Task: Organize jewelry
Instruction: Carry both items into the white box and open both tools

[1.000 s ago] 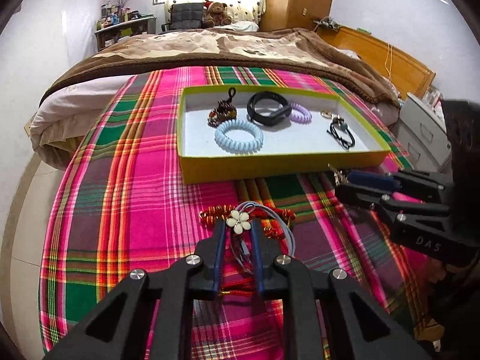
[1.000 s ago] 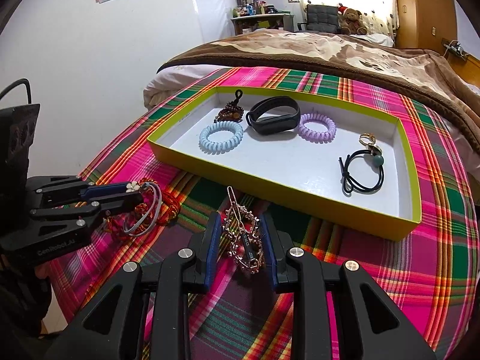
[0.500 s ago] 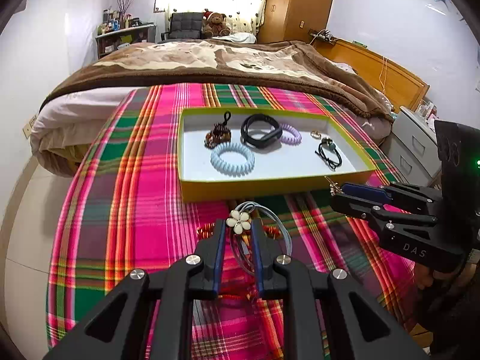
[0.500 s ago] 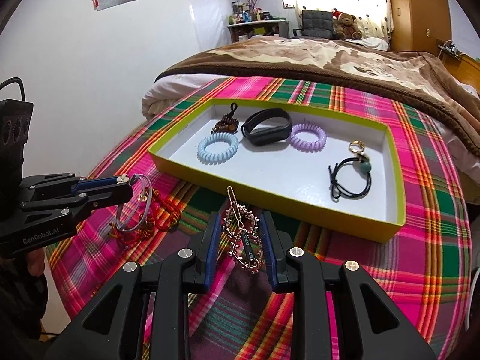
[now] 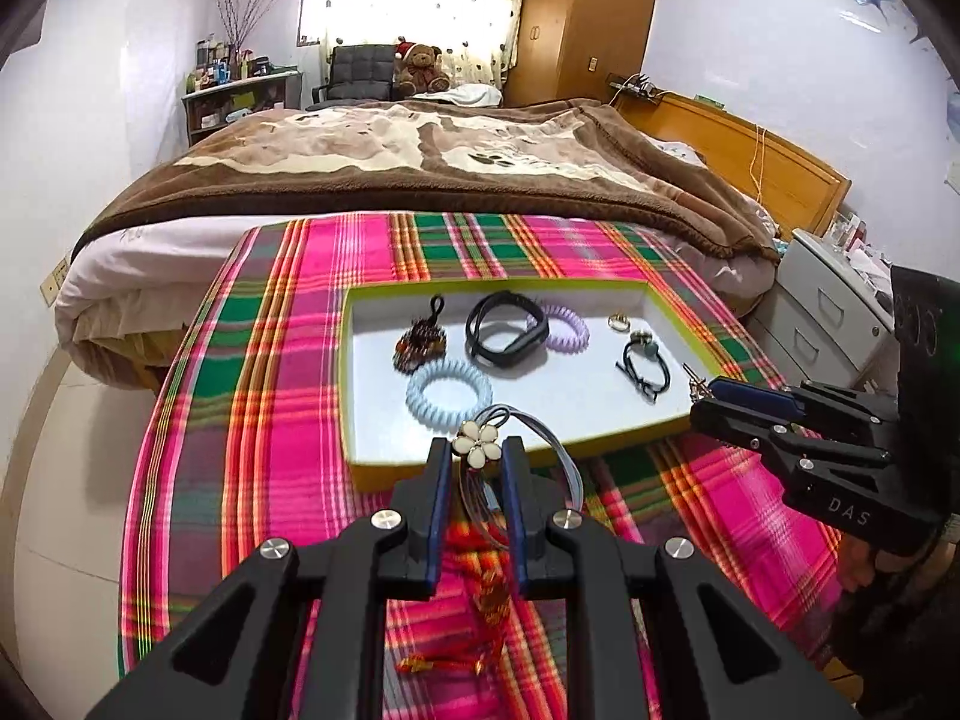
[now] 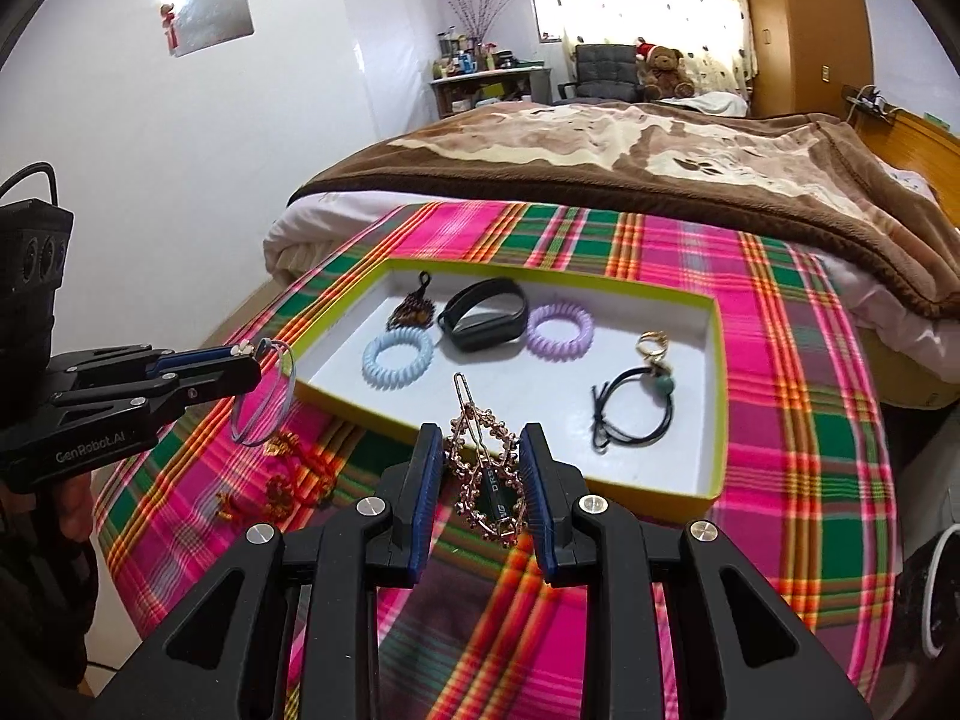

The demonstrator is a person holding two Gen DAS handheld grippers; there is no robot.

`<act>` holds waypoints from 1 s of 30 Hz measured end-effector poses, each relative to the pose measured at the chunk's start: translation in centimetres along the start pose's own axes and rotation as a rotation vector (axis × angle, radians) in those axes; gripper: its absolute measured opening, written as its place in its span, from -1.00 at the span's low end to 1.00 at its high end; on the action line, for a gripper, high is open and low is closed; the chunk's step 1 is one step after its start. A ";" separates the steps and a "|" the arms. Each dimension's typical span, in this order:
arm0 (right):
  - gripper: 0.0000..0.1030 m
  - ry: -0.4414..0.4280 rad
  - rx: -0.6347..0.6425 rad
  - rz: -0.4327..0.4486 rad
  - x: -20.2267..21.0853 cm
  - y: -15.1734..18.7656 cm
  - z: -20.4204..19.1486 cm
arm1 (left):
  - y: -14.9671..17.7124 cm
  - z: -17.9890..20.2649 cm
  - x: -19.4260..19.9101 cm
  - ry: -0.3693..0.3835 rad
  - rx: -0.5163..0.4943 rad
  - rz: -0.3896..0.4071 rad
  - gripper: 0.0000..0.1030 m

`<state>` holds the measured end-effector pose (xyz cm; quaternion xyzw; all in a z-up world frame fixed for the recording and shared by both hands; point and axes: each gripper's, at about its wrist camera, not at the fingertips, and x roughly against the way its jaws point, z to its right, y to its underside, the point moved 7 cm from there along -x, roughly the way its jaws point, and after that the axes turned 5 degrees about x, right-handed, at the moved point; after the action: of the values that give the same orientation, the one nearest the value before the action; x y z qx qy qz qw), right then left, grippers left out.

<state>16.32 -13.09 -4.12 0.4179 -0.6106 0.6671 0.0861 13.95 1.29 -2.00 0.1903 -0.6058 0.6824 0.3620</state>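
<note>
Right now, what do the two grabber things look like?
Each hand-held gripper is chunky black plastic with two long fingers, dark blue ribbed pads inside and round silver bolts. The left hand-held gripper says "GenRobot.AI" in grey letters on its side; the right hand-held gripper says "DAS". Behind each sits a black box, and a black cable loops from the left one.

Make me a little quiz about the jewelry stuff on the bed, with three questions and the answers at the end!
1. True or false: the left gripper holds a flower bracelet.
2. What does the right gripper hold: A) a teddy bear, B) a rose-gold hair clip, C) a purple coil?
3. How many coil hair ties lie in the tray?

Key: 1 true; 2 B; 3 two, the blue coil and the purple coil.
</note>
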 end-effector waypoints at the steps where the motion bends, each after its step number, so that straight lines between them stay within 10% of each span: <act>1: -0.47 0.004 -0.003 0.002 0.0 -0.3 0.3 | -0.4 0.1 -0.2 0.002 0.003 0.001 -0.66; 30: -0.47 0.023 -0.027 -0.125 -8.7 -2.1 2.5 | -3.2 -4.0 -8.1 -0.054 0.017 -0.114 -0.66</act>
<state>24.28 -11.31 -8.56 0.4463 -0.5913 0.6568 0.1406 22.34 3.01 -6.25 0.2459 -0.5977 0.6604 0.3823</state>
